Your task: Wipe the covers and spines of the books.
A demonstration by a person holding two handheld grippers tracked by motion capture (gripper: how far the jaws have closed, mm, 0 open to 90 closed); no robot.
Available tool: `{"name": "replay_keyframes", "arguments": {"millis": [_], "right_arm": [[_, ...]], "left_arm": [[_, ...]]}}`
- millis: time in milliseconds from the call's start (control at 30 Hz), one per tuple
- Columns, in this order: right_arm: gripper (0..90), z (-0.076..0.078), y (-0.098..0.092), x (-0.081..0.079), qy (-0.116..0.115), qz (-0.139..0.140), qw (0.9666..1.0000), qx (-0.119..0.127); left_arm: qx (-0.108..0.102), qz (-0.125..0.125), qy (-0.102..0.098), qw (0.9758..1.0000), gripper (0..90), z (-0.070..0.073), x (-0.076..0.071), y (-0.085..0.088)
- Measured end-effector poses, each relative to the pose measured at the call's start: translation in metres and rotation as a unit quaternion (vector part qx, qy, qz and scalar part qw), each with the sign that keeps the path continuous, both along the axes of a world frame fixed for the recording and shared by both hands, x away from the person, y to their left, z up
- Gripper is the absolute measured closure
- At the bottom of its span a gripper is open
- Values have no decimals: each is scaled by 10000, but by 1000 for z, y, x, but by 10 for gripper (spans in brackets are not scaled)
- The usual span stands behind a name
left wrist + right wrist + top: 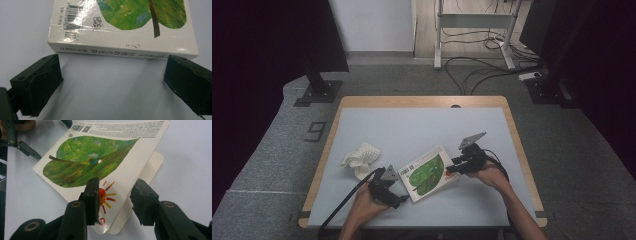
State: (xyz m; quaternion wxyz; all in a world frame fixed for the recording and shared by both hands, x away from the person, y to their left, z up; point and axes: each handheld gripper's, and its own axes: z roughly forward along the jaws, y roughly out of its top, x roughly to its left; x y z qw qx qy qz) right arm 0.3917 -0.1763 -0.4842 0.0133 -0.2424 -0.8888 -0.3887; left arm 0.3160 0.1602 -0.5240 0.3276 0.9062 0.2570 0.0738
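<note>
A white picture book (428,172) with a green leaf on its cover lies near the front middle of the table. My left gripper (403,196) stands open just short of the book's spine (120,52), both jaws wide apart on the bare tabletop and touching nothing (112,72). My right gripper (450,169) is at the book's right edge. Its jaws (113,195) are shut on the edge of the cover (90,160) by the orange sun. The cover is raised off the page beneath (153,167).
A crumpled white cloth (360,156) lies left of the book, just beyond my left hand. The pale table top (412,125) stretches bare toward the far edge. Cables and stand feet (472,55) are on the floor past the table.
</note>
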Motion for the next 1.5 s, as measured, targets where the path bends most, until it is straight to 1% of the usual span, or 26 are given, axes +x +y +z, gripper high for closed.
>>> {"name": "replay_keyframes", "arguments": {"millis": [167, 233, 367, 467, 600, 700, 767, 800, 900, 933, 1000, 1067, 1133, 1267, 1333, 1367, 1433, 1500], "right_arm": [[617, -2, -3, -4, -76, -23, 10000, 54], [628, -3, -4, -5, -70, -40, 10000, 51], [647, -6, -8, -8, -66, -60, 10000, 37], [660, -8, -11, -10, -78, -65, 9999, 40], [671, -9, -13, -13, -107, -82, 9999, 29], [674, -9, -14, -15, -125, -98, 9999, 48], [674, -10, -14, -16, -153, -76, 9998, 62], [674, -10, -14, -16, -152, -82, 9998, 75], [674, -11, -15, -18, -157, -69, 9998, 99], [674, -12, -15, -19, -146, -85, 9998, 94], [675, -13, -15, -19, -165, -83, 9998, 59], [675, -14, -15, -20, -165, -83, 9998, 24], [676, -15, -16, -20, -164, -85, 9998, 7], [664, -14, -18, -21, -109, -84, 9999, 65], [621, -15, -19, -21, -74, -82, 9999, 121], [585, -15, -19, -20, -81, -101, 9998, 153], [540, -15, -19, -19, -84, -175, 9997, 178], [479, -14, -18, -16, -66, -227, 9994, 254]], "left_arm": [[18, 21, 55, 10000, 13, 1, 0, 1], [10, 24, 89, 10000, 13, 2, 0, 1], [-73, 25, 172, 9998, 13, 3, 1, 2], [-207, 10, 224, 9995, 13, 5, 1, 3], [-444, 2, 294, 9986, 16, 8, 2, 4], [-599, -13, 377, 9975, 31, 11, 4, 3], [-690, -66, 427, 9967, 44, 12, 6, 0], [-729, -76, 443, 9963, 58, 12, 6, -1], [-666, -51, 464, 9967, 131, 12, 9, -5], [-729, -48, 516, 9960, 144, 13, 10, -6], [-801, -84, 544, 9953, 177, 14, 10, -7], [-818, -110, 527, 9952, 216, 16, 10, -8], [-861, -75, 552, 9947, 266, 20, 10, -8], [-966, -2, 650, 9932, 355, 26, 11, -5], [-979, 29, 678, 9929, 369, 27, 11, -5], [-993, 40, 676, 9928, 376, 27, 11, -5], [-1028, 62, 683, 9923, 400, 29, 12, -5], [-1082, 55, 677, 9918, 424, 31, 12, -4]]}}
